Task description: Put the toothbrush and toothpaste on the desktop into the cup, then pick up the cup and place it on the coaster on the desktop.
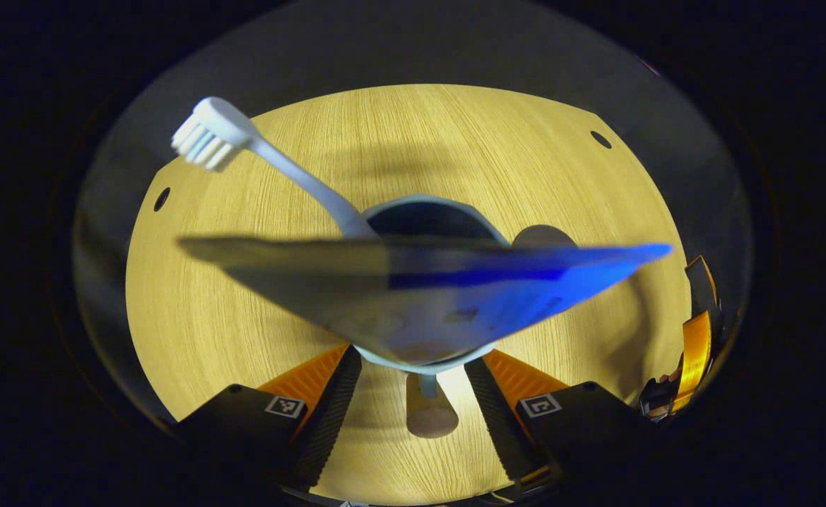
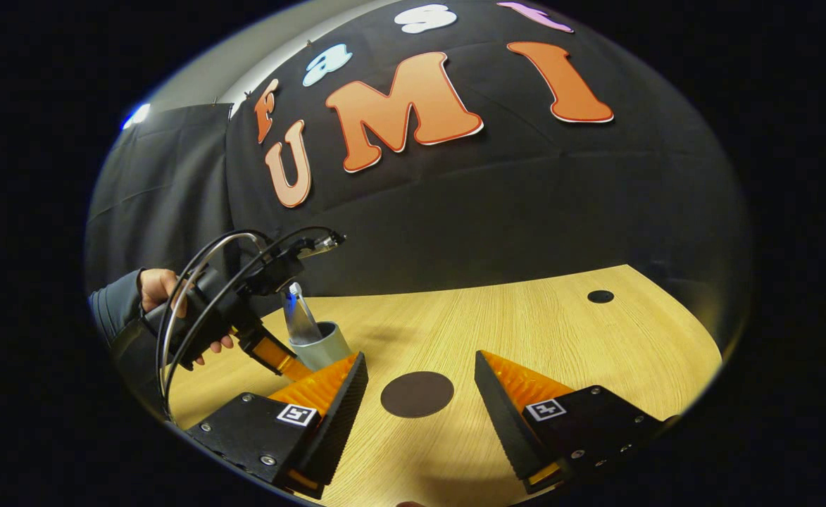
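A: In the left gripper view, the left gripper (image 1: 413, 394) has its fingers on both sides of the cup (image 1: 423, 218), low on the wall. They look to be pinching it, but the toothpaste tube (image 1: 420, 296) hides the contact, so I cannot tell for sure. The cup seems to hang above the wooden desktop (image 1: 243, 296).

B: And the things inside?

A: The toothbrush (image 1: 272, 162) leans out of the cup, its long axis going up and to the left, bristles at the far end. The tube's flat crimped end faces the camera, and its edge runs left to right.

B: The right gripper view?

A: The right gripper (image 2: 420, 405) is spread wide and holds nothing. The dark round coaster (image 2: 417, 393) lies on the desktop between its fingers. The cup stands to the left, near the coaster, with the left gripper and a hand (image 2: 166, 303) behind it.

B: The risk?

A: A tilt could let the leaning toothbrush slip out, and the tube blocks the view of the coaster.
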The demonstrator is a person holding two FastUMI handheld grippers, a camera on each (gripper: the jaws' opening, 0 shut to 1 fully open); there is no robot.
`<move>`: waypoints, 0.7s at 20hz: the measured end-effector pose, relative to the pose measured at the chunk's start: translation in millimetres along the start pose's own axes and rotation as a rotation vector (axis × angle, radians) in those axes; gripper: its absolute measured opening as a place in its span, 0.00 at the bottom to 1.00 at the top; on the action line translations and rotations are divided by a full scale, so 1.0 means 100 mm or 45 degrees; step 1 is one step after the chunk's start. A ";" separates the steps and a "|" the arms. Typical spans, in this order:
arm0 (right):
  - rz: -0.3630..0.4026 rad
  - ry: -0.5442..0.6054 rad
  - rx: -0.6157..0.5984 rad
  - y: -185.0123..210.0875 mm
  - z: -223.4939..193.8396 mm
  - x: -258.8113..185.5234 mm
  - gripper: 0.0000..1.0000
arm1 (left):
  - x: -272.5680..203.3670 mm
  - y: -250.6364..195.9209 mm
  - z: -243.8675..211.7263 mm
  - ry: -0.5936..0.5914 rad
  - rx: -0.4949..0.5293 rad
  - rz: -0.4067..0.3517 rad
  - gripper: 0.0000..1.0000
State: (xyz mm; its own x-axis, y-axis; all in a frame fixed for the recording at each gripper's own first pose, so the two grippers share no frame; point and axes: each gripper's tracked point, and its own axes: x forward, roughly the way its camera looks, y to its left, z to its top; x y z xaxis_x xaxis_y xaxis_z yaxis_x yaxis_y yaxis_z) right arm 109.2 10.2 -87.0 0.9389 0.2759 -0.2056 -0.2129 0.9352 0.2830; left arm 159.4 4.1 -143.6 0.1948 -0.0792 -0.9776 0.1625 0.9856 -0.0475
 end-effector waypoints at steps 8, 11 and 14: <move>-0.024 -0.007 0.000 -0.02 -0.01 -0.13 0.92 | 0.15 -0.20 0.72 -0.053 -0.190 0.015 0.50; -0.040 -0.029 -0.003 -0.05 0.05 -0.20 0.92 | 0.12 -0.23 1.09 -0.073 -0.217 0.040 0.33; -0.055 -0.051 -0.005 -0.07 0.11 -0.26 0.92 | 0.16 -0.32 1.49 -0.093 -0.200 0.028 0.32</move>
State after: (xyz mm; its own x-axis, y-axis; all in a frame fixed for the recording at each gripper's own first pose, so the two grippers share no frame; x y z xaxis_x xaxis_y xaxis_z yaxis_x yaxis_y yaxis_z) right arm 89.2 -6.5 -73.1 0.9574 0.2261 -0.1795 -0.1729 0.9470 0.2707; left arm 301.2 -51.3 -127.0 0.2672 -0.0626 -0.9616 0.0056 0.9980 -0.0634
